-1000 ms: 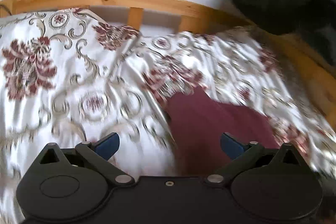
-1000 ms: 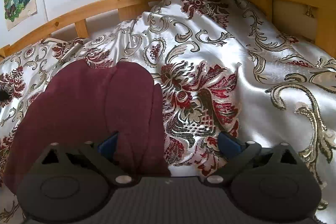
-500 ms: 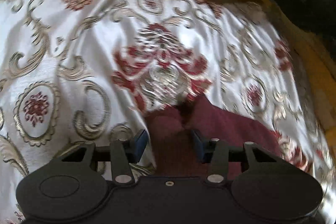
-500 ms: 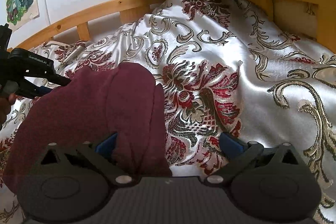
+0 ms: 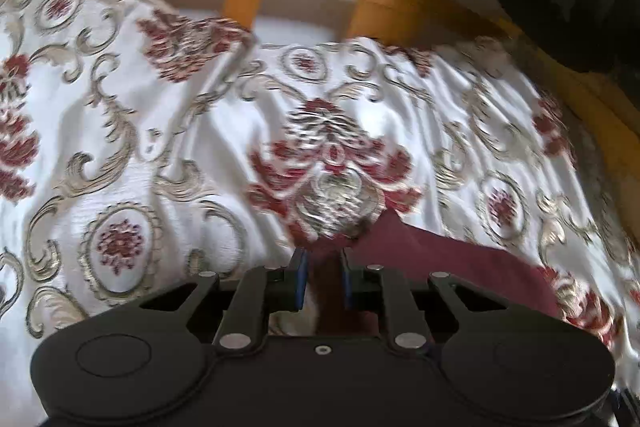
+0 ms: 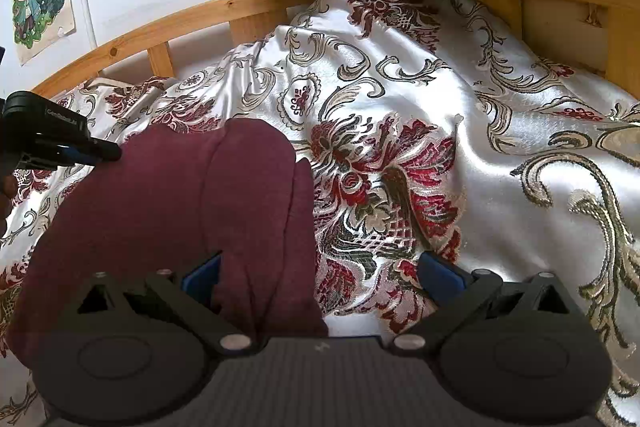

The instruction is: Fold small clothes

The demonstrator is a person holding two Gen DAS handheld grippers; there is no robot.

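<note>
- On the bed's patterned satin cover point(image 6: 420, 75) lies the maroon garment point(image 6: 168, 211), toward the near left of the right wrist view, partly doubled over.
- At the garment's far left corner, the left gripper point(image 5: 323, 277) has a bunched tuck of maroon cloth between its blue pads, and its jaws are closing on it.
- Over the near right edge of the garment, the right gripper point(image 6: 320, 273) hangs with its jaws spread wide, gripping nothing.
- Risk: the pinch looks shallow, so the corner could slip out when lifted, leaving the fold undone.
- Risk: the closing pads could also catch the slick cover beneath, dragging it along and wrinkling the surface.
- Risk: with the right edge unheld, a pull from the left may slide the whole garment rather than fold it.
</note>
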